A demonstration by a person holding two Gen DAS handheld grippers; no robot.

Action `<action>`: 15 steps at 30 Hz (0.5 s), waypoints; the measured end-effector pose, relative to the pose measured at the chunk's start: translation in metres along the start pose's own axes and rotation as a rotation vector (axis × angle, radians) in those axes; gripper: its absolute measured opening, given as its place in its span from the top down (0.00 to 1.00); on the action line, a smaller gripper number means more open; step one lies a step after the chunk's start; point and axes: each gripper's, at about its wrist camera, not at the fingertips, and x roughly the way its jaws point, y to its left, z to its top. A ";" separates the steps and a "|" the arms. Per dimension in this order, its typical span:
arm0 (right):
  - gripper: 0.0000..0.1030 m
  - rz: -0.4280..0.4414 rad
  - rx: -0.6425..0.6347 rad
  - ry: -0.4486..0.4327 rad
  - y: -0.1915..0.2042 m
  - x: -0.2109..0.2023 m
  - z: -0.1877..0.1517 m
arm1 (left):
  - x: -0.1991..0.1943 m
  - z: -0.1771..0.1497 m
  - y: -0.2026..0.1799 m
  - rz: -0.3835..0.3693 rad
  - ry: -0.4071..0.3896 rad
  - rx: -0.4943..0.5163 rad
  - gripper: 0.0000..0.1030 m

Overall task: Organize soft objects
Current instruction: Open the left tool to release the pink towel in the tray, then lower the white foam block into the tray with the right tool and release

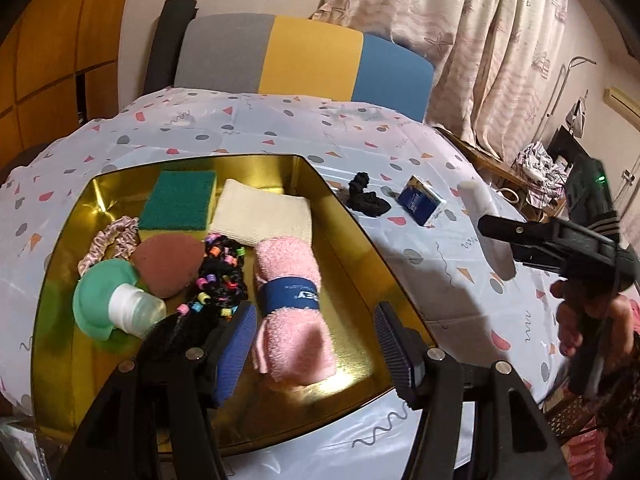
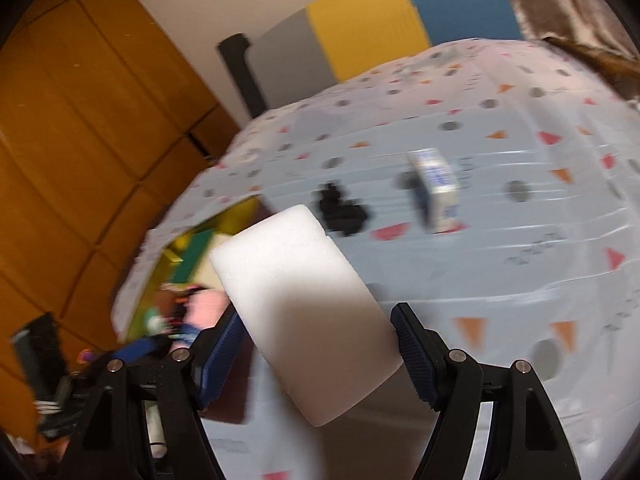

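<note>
Gold tray (image 1: 348, 264) on the bench (image 1: 400, 152), used here as the landmark. Inside the tray: green sponge (image 1: 178, 200) at the far side, cream cloth (image 1: 262, 216) just right of it, pink towel roll (image 1: 290, 312) with a blue band nearer, beaded black scrunchie (image 1: 222, 276) to the left of the roll, brown pad (image 1: 168, 266), pink scrunchie (image 1: 110, 240), and a green cap with a small bottle (image 1: 120, 304) at the left. Left gripper (image 1: 316, 344) over the tray's near edge, released, jaws wide on either side of the towel roll and not pressing it. Right of the tray, on the bench: black scrunchie (image 1: 366, 196) just beside the rim, tissue pack (image 1: 420, 204) further right. Right gripper (image 2: 316, 336) well right of the tray, clamped on a white foam block (image 2: 296, 304) held above the bench, the block tilted; also seen from the left wrist view (image 1: 478, 196).
</note>
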 end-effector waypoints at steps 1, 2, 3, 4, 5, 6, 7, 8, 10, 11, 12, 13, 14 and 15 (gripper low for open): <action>0.27 0.021 -0.003 0.003 0.009 0.002 -0.002 | -0.002 0.000 0.002 0.001 -0.006 -0.005 0.40; 0.27 0.042 -0.011 0.009 0.021 0.004 -0.003 | -0.004 0.000 0.005 0.002 -0.016 -0.011 0.40; 0.27 0.058 -0.021 0.013 0.032 0.007 -0.005 | -0.007 0.001 0.007 0.005 -0.025 -0.018 0.40; 0.27 0.074 -0.037 0.017 0.045 0.010 -0.007 | -0.009 0.002 0.010 0.012 -0.036 -0.026 0.40; 0.27 0.078 -0.048 0.021 0.054 0.013 -0.008 | -0.012 0.003 0.014 0.021 -0.047 -0.037 0.40; 0.27 0.076 -0.063 0.027 0.065 0.018 -0.010 | -0.014 0.004 0.018 0.028 -0.055 -0.048 0.40; 0.27 0.073 -0.075 0.030 0.074 0.021 -0.011 | -0.016 0.005 0.023 0.033 -0.062 -0.062 0.40; 0.26 0.072 -0.093 0.034 0.085 0.027 -0.013 | -0.017 0.006 0.028 0.035 -0.066 -0.079 0.40; 0.26 0.060 -0.120 0.041 0.099 0.033 -0.016 | -0.018 0.008 0.039 0.049 -0.064 -0.113 0.40; 0.26 0.044 -0.136 0.050 0.106 0.039 -0.017 | -0.019 0.008 0.043 0.053 -0.062 -0.125 0.40; 0.26 0.027 -0.153 0.058 0.114 0.045 -0.019 | -0.019 0.008 0.047 0.057 -0.060 -0.136 0.40; 0.26 0.018 -0.165 0.064 0.117 0.047 -0.021 | -0.019 0.007 0.052 0.064 -0.057 -0.149 0.40; 0.26 0.010 -0.177 0.070 0.123 0.052 -0.023 | -0.020 0.007 0.054 0.068 -0.056 -0.157 0.40; 0.26 -0.001 -0.186 0.074 0.128 0.056 -0.025 | -0.021 0.006 0.058 0.071 -0.057 -0.169 0.40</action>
